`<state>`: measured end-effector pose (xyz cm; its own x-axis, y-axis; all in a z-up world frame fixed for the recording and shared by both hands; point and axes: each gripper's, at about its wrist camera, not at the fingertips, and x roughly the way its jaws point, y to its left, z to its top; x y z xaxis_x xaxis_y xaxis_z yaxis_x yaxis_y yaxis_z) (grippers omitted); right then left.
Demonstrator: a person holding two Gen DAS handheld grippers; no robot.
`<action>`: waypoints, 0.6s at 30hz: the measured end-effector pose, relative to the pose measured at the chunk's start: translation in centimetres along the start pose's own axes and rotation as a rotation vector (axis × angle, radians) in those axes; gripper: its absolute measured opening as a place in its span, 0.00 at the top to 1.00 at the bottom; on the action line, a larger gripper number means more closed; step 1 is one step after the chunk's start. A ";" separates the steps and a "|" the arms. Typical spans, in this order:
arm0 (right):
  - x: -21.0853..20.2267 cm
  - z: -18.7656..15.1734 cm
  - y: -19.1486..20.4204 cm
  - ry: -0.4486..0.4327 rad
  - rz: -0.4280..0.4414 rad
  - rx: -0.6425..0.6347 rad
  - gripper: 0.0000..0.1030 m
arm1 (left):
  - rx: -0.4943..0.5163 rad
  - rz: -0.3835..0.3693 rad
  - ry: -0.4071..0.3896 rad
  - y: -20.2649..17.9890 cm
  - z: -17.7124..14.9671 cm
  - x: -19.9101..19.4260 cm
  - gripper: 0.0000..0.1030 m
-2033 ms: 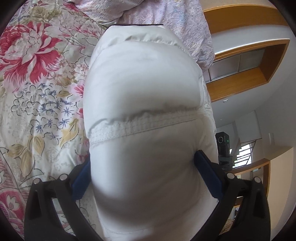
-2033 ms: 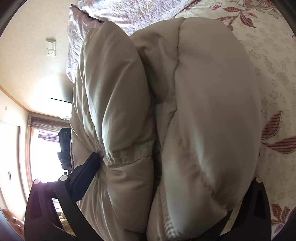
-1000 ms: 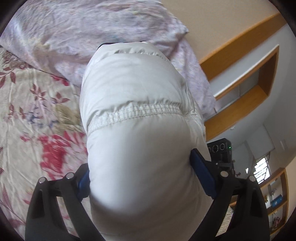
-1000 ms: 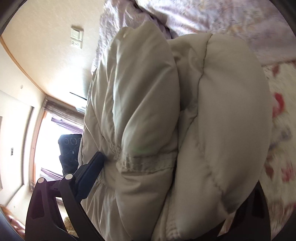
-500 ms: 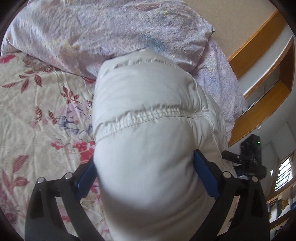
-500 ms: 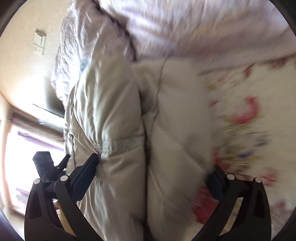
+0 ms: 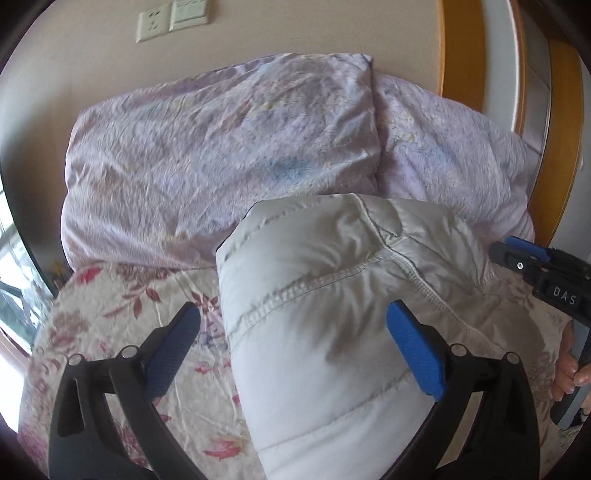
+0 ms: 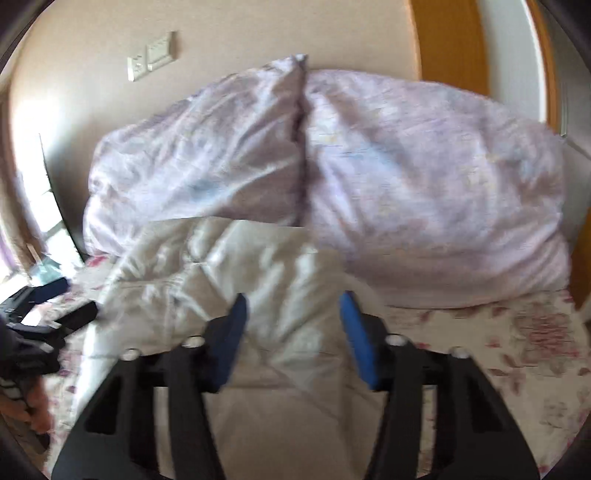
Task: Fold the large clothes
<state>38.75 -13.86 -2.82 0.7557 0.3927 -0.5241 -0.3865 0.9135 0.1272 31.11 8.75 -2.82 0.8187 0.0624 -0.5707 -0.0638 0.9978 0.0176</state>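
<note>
left gripper (image 7: 291, 332) released beside pale grey quilted down jacket (image 7: 332, 317); right gripper (image 8: 293, 325) straddles it, grasp unclear; only left view shows the clearance.

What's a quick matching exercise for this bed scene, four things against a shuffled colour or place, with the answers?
Things:
1. puffy jacket
2. pillows
3. bedsheet
4. switch plates

Colour or place:
A. lilac, crinkled
B. on the beige wall
C. off-white, quilted
D. printed with red flowers

Pairs: 1-C, 2-A, 3-D, 4-B
</note>
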 end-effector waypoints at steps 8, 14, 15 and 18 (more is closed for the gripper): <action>3.6 -2.9 0.6 0.090 -0.056 -0.072 0.67 | 0.032 -0.020 0.051 -1.1 -0.3 3.6 0.07; 5.8 -4.6 -0.2 0.122 -0.061 -0.078 0.68 | 0.017 -0.017 0.056 -2.0 -1.5 5.5 0.04; 6.0 -4.8 0.0 0.127 -0.073 -0.089 0.68 | 0.019 -0.011 0.057 -2.1 -1.5 5.7 0.03; 6.7 -5.2 -0.1 0.137 -0.072 -0.085 0.68 | 0.015 -0.001 0.062 -2.2 -1.9 6.4 0.02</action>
<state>41.08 -11.90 -10.73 0.7063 0.3031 -0.6397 -0.3819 0.9241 0.0162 35.39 6.90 -8.07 0.7816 0.0606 -0.6208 -0.0540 0.9981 0.0294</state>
